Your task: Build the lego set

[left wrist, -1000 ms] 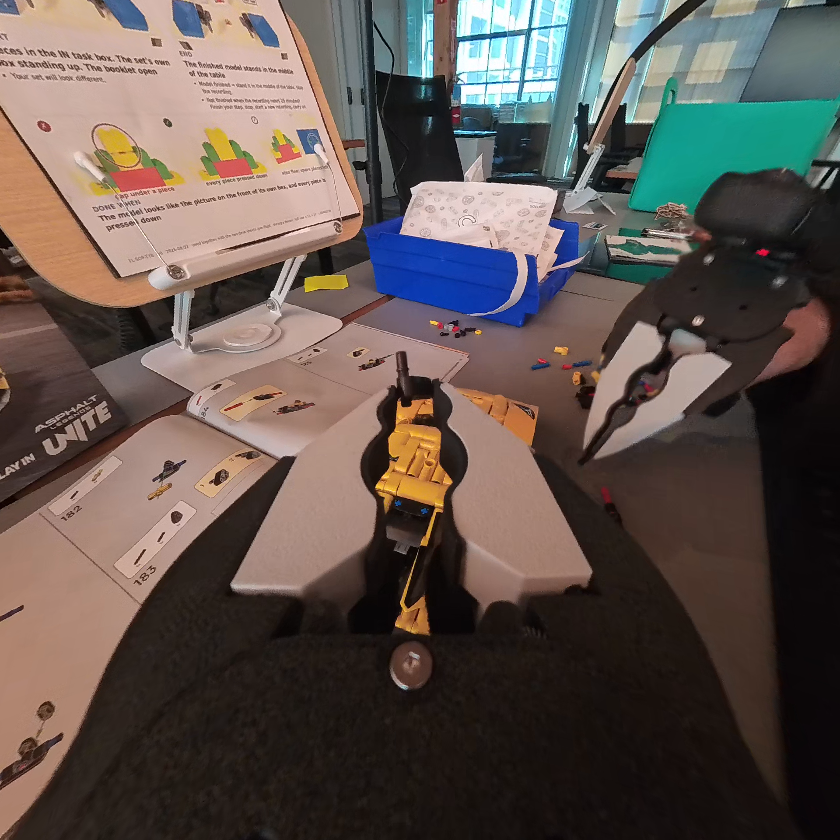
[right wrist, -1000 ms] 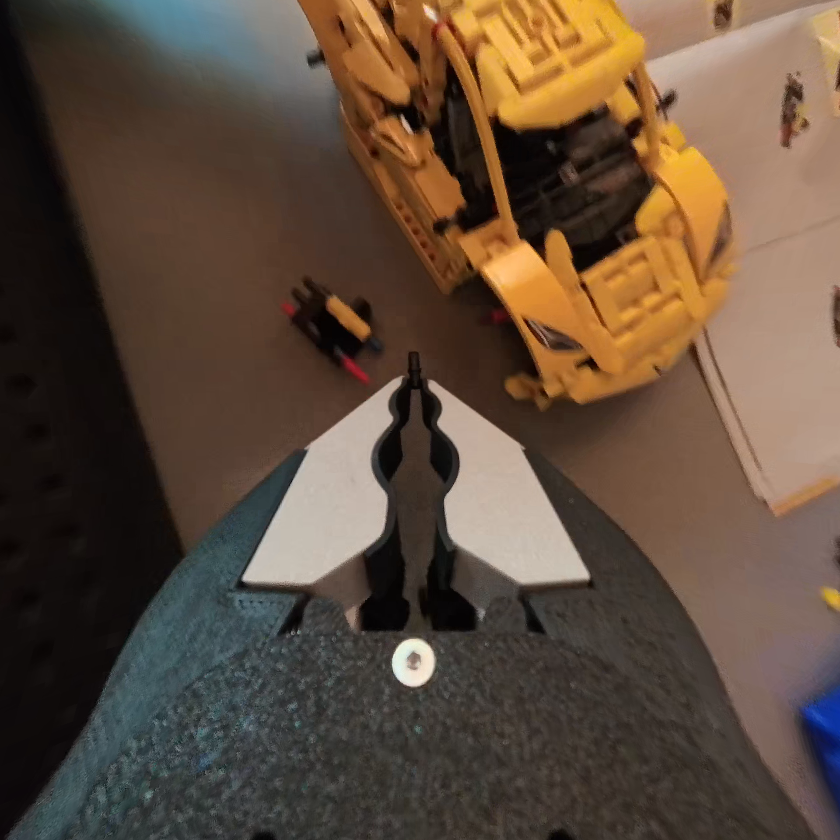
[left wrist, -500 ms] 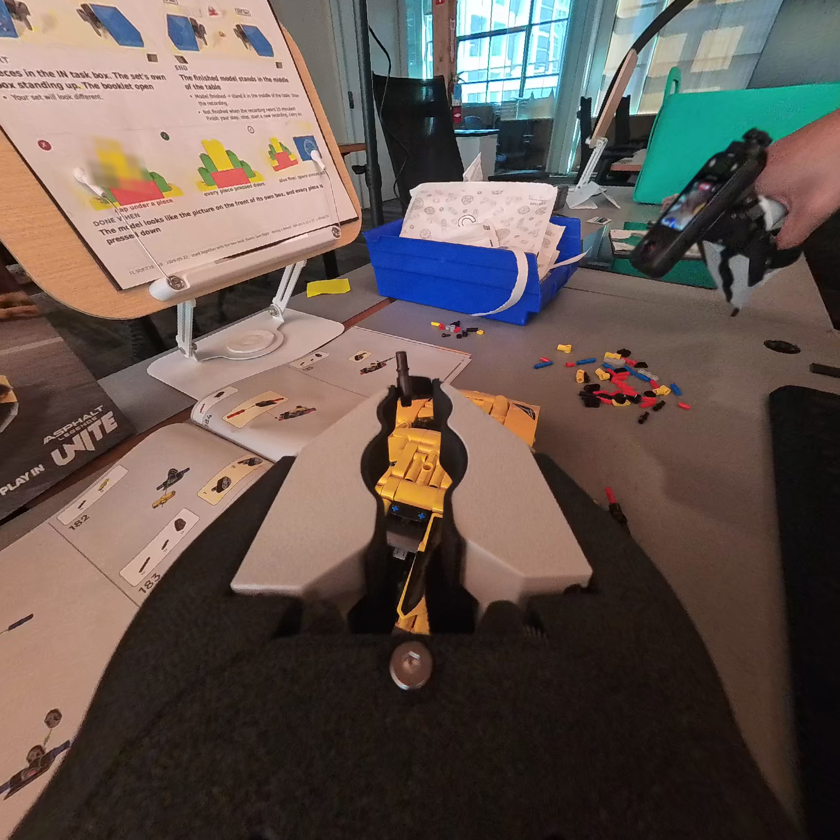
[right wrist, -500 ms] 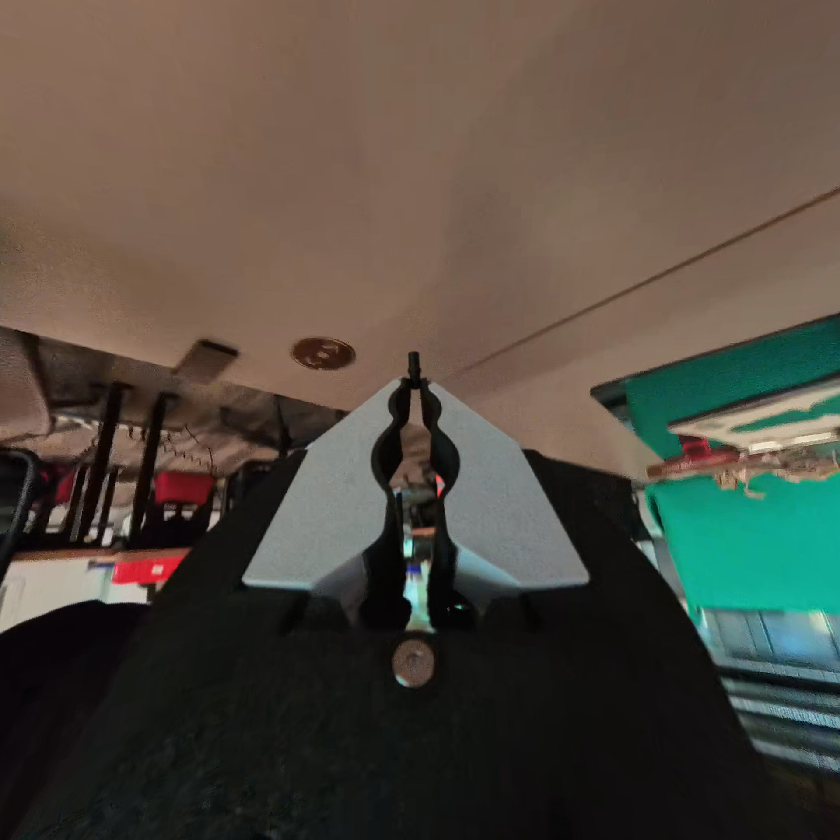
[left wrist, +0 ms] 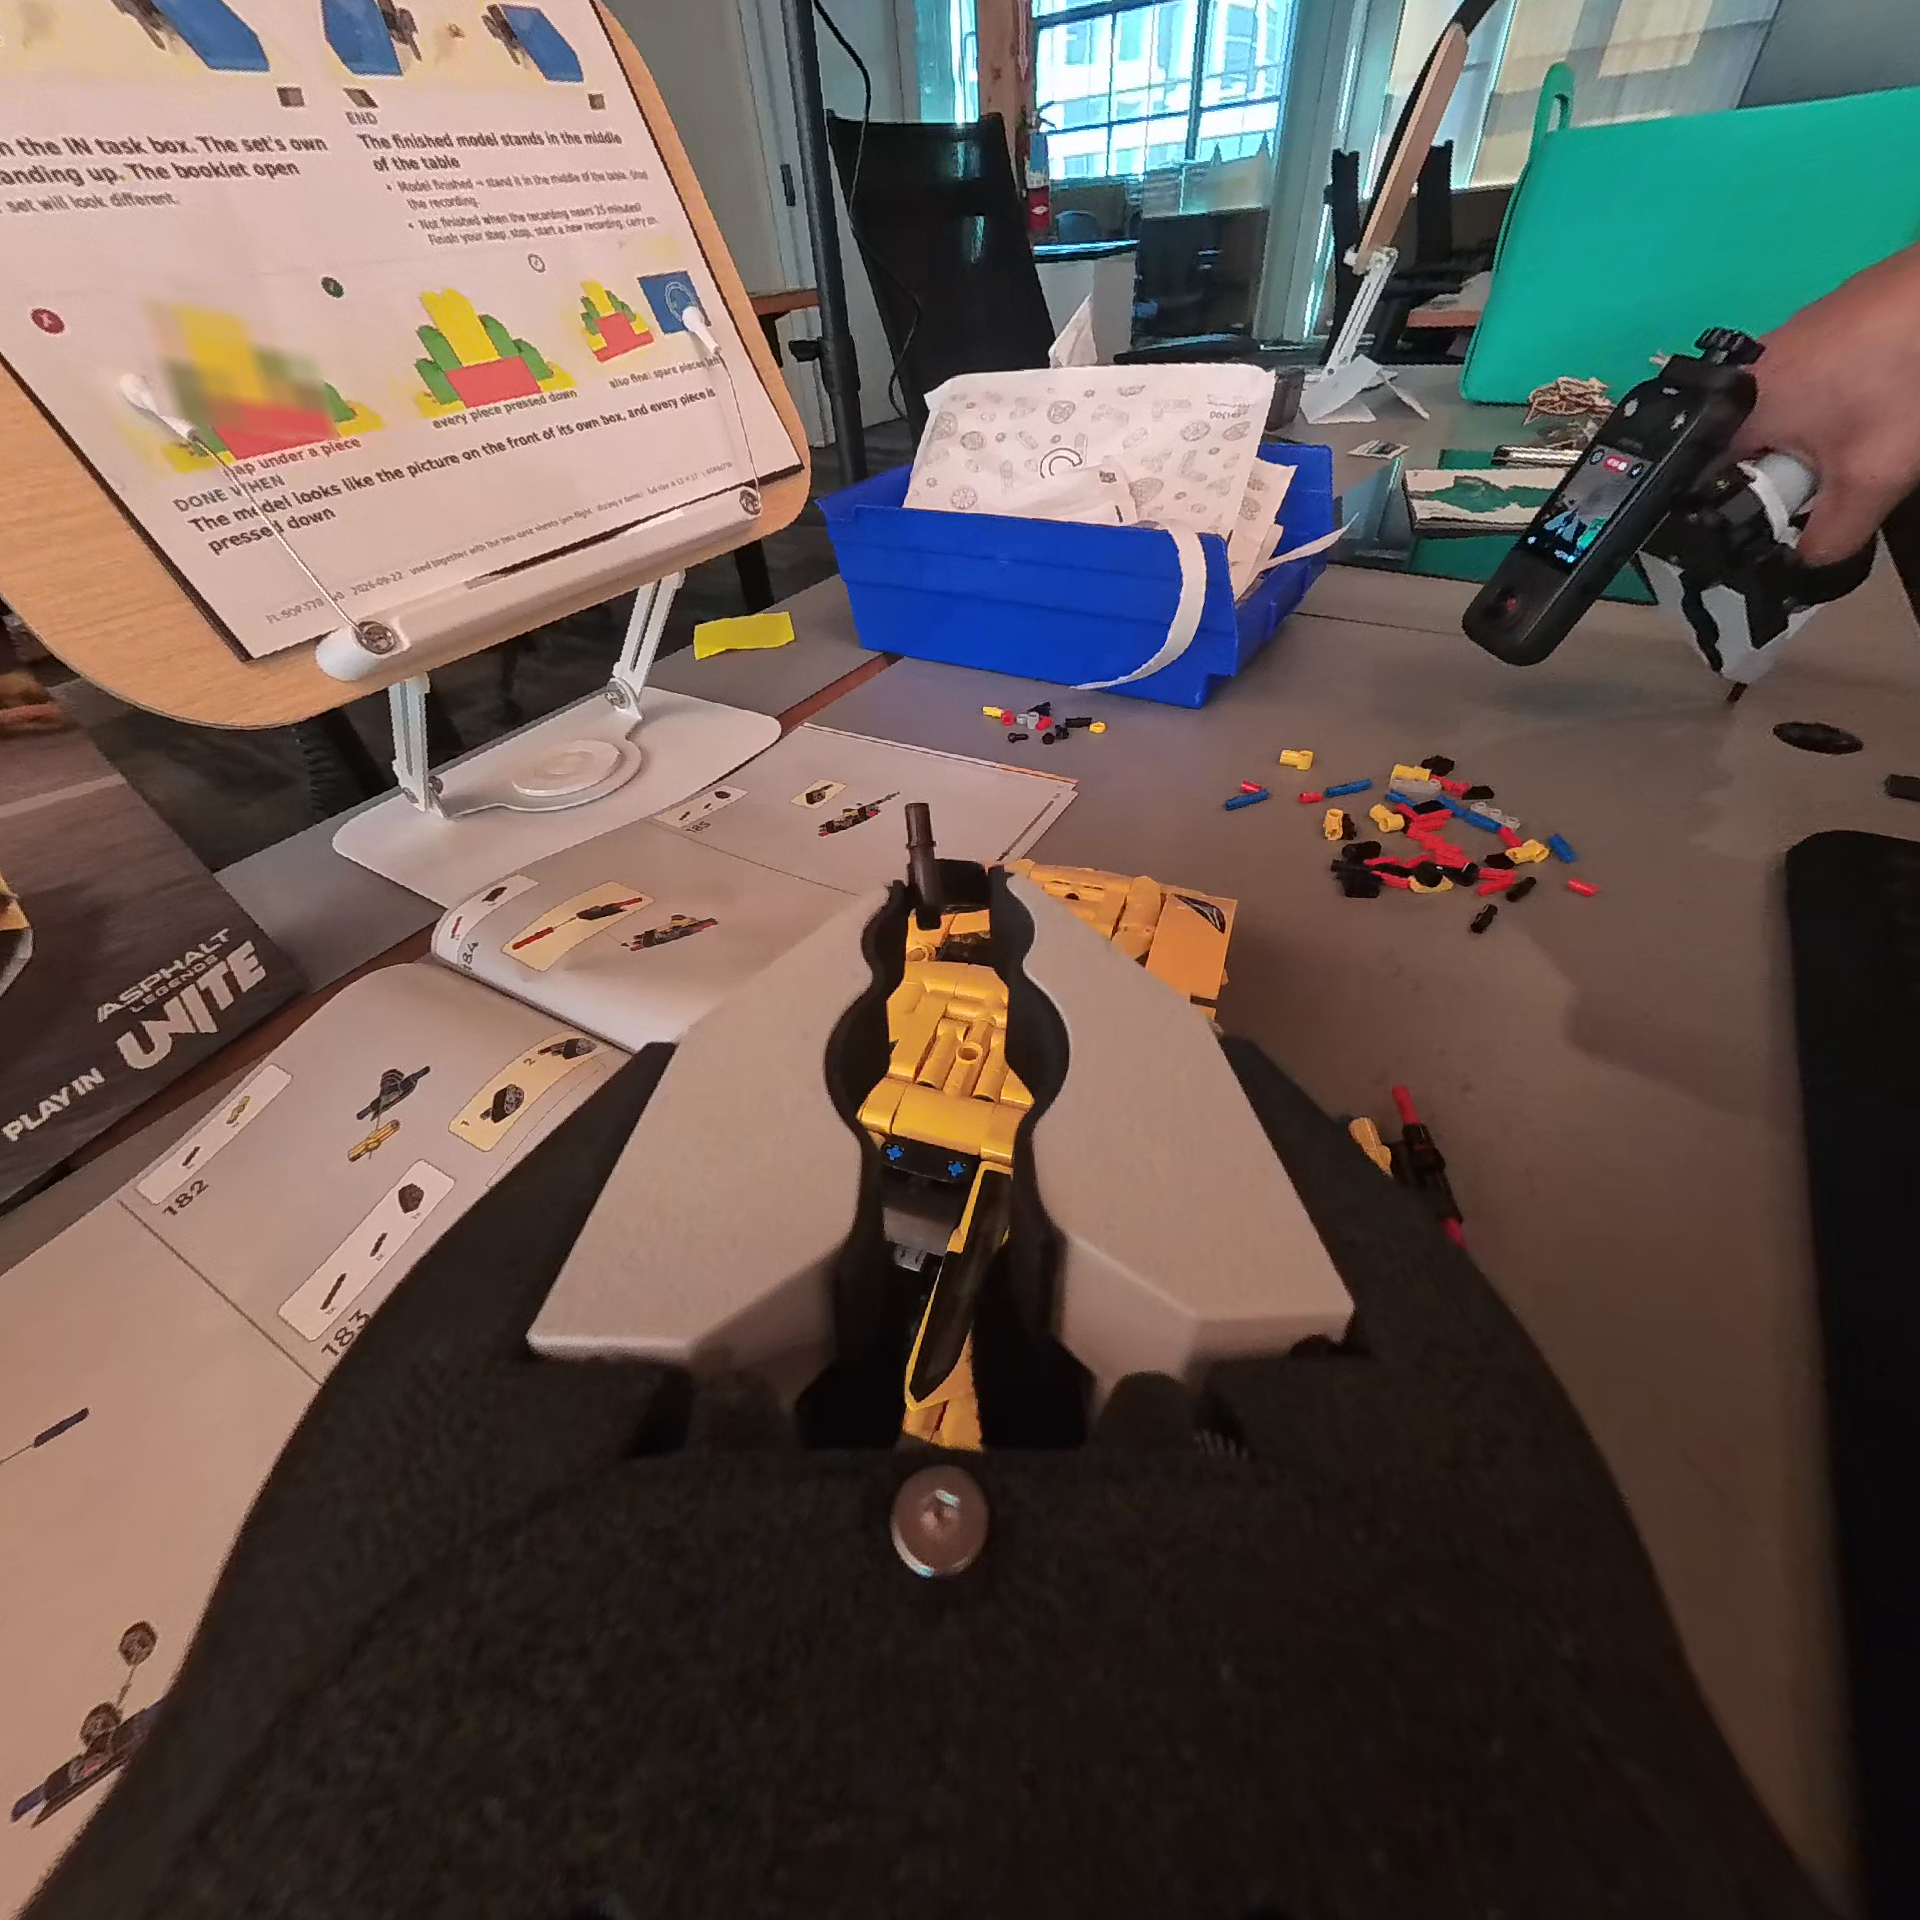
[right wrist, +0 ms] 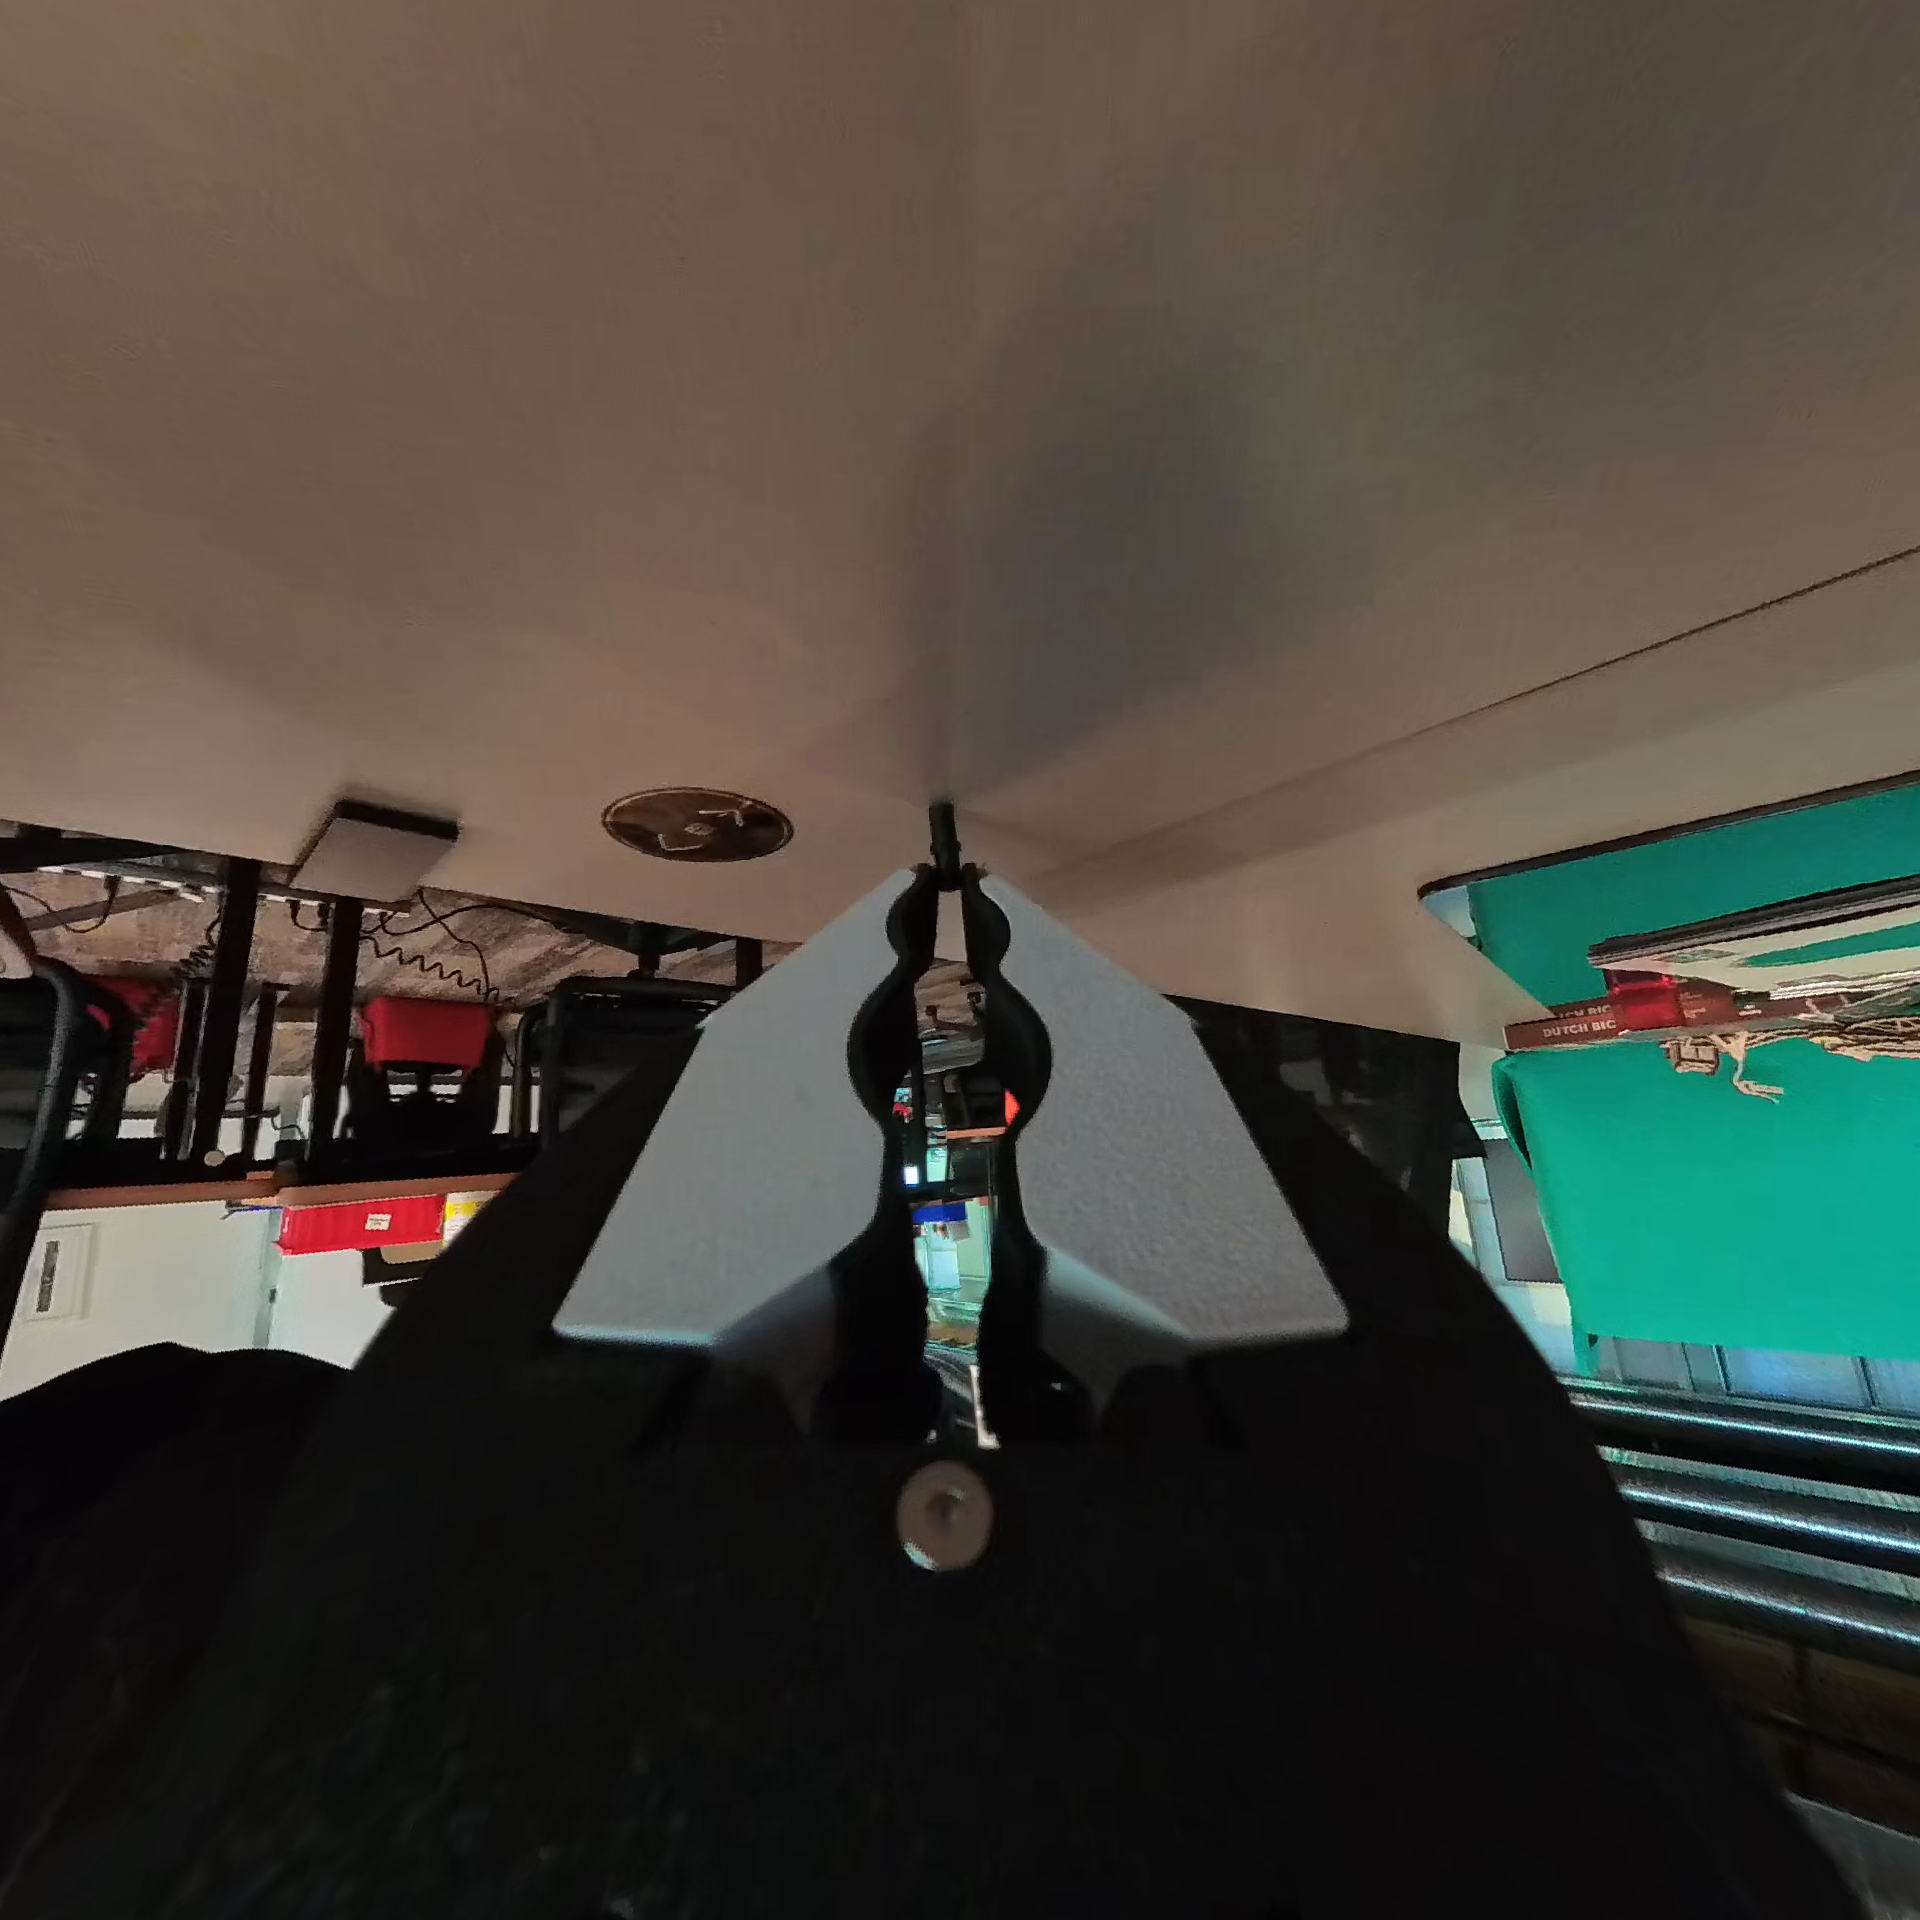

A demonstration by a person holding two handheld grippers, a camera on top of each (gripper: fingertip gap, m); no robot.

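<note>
My left gripper hovers low over the yellow Lego car, which lies on the grey table and shows through the gap between my fingers. Its tips are shut on a small black pin piece. My right gripper, held by a hand, is at the far right of the table. In the right wrist view, which is upside down, it is shut on a small black pin whose end touches the table top. A pile of small loose pieces lies between the car and the right gripper.
An open instruction booklet lies left of the car. A sheet on a wooden stand is behind it. A blue bin with paper bags is at the back. A small black-and-red sub-assembly and a black mat are on the right. The grippers' ends are close to 55 cm from one another.
The right gripper swung away from above the car to the far right, flipped over, and came down with its pin on the table. The left gripper has not moved.
</note>
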